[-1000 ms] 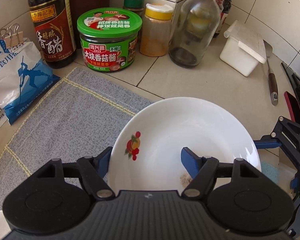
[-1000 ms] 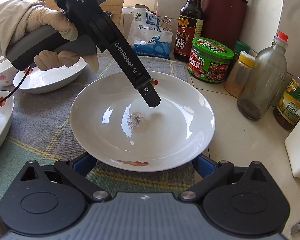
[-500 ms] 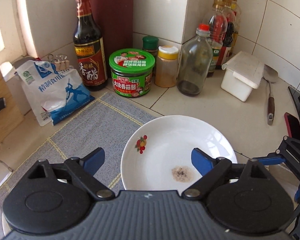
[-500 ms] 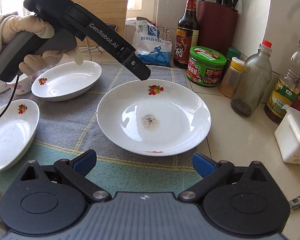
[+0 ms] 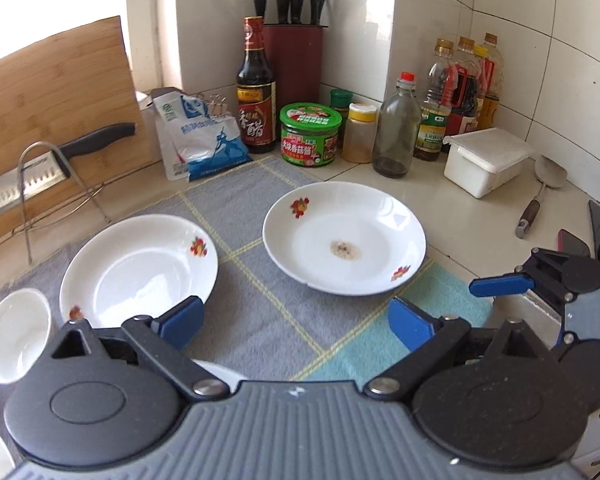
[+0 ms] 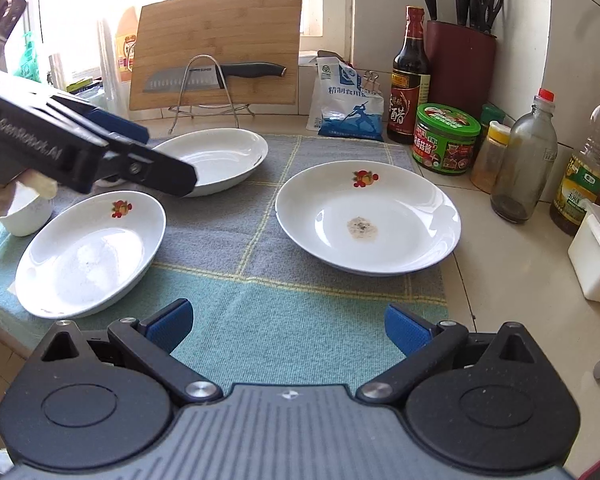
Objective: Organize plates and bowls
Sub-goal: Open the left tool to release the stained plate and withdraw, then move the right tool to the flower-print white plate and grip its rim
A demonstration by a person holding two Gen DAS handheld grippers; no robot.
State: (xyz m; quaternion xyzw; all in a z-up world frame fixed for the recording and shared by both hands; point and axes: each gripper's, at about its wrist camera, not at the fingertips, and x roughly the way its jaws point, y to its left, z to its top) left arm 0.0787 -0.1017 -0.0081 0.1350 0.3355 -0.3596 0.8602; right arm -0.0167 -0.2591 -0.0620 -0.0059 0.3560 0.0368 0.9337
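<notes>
Nothing stacked yet: my left tongs point(image 5: 294, 326) are opening w/ nothing between them, right tongs point(image 6: 286, 326) gape empty, dirty plate point(image 6: 368, 218) sits alone at the mat's point(image 6: 260, 316) right edge, 2 more plates point(image 6: 90, 254) & a small bowl point(image 5: 14, 334) left to gather.

Soiled white plate point(image 6: 368, 218) right on mat; two clean plates point(image 6: 88, 252) left; small bowl point(image 5: 14, 334) beside.
</notes>
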